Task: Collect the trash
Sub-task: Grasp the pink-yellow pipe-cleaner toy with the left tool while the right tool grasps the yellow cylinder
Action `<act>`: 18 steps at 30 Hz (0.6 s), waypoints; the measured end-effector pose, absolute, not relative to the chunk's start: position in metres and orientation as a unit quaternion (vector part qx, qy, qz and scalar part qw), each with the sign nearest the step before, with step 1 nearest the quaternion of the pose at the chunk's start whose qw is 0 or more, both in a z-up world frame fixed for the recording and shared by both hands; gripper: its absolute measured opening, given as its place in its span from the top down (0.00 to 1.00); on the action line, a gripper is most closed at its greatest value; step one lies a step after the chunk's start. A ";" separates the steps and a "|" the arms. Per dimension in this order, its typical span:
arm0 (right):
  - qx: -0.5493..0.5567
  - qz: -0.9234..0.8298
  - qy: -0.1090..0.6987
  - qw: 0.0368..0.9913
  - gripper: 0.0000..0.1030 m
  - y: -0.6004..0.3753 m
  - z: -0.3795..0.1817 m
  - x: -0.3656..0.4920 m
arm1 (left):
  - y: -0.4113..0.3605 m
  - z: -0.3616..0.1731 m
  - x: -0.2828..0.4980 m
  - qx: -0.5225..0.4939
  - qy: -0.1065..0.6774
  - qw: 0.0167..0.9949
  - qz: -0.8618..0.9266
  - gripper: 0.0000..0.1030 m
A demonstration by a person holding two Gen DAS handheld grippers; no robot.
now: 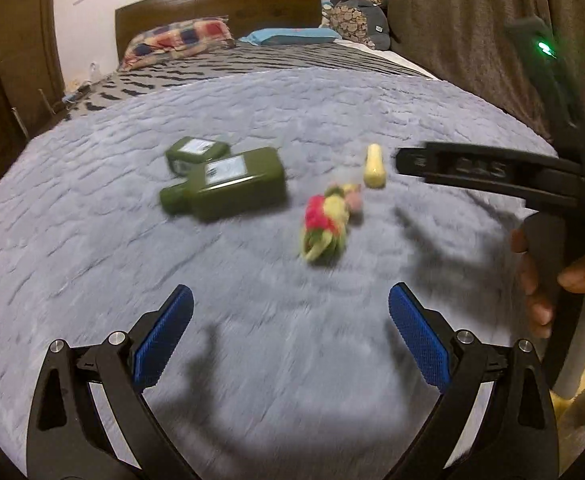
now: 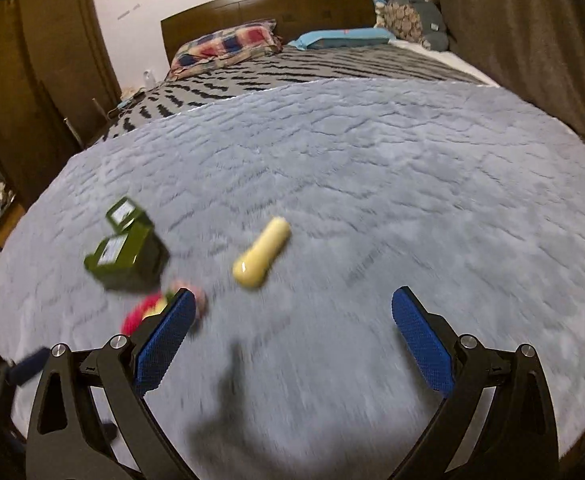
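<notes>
On the grey fluffy blanket [image 1: 292,128] lie two dark green bottles with white labels, a larger one [image 1: 228,184] [image 2: 126,256] and a smaller one [image 1: 196,154] [image 2: 126,212] behind it. A crumpled red, yellow and green wrapper [image 1: 326,222] [image 2: 152,306] lies beside them, and a pale yellow tube [image 1: 374,166] [image 2: 262,252] further right. My left gripper [image 1: 290,334] hangs open above the blanket, short of the wrapper. My right gripper [image 2: 294,336] is open too, with the tube ahead and left of it; its left finger hides part of the wrapper. The right gripper's body [image 1: 492,172] shows in the left wrist view.
The bed carries a striped cover [image 2: 292,68], a checked pillow [image 2: 224,46], a blue pillow [image 2: 344,38] and a stuffed cushion [image 2: 416,16] by the wooden headboard [image 1: 220,4]. A brown curtain [image 2: 512,28] hangs on the right, a wooden wardrobe [image 2: 44,60] stands left. A hand [image 1: 548,276] holds the right gripper.
</notes>
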State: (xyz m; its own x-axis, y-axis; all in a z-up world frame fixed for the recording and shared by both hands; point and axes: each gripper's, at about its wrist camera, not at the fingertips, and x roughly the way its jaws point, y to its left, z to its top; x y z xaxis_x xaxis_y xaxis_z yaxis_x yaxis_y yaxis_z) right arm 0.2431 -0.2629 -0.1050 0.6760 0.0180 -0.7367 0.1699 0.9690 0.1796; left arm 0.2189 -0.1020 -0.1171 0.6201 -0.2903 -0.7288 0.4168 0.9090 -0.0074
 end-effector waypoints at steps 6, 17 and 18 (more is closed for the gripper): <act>0.116 -0.031 0.441 0.889 0.30 -0.257 -0.123 0.285 | -0.124 -0.120 0.252 0.067 0.396 0.895 -0.193 0.19; 0.113 -0.035 0.451 0.884 0.65 -0.256 -0.135 0.303 | -0.140 -0.140 0.287 0.061 0.431 0.880 -0.191 0.60; 0.113 -0.033 0.450 0.885 0.70 -0.256 -0.134 0.303 | -0.140 -0.140 0.287 0.062 0.431 0.879 -0.194 0.66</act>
State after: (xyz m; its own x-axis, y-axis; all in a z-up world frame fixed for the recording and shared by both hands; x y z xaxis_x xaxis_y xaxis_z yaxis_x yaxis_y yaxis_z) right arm 0.3035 -0.2558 -0.1343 0.5925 0.0429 -0.8044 0.1611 0.9721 0.1704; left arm 0.2867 -0.1401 -0.1403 0.5526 -0.2880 -0.7822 0.3946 0.9170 -0.0588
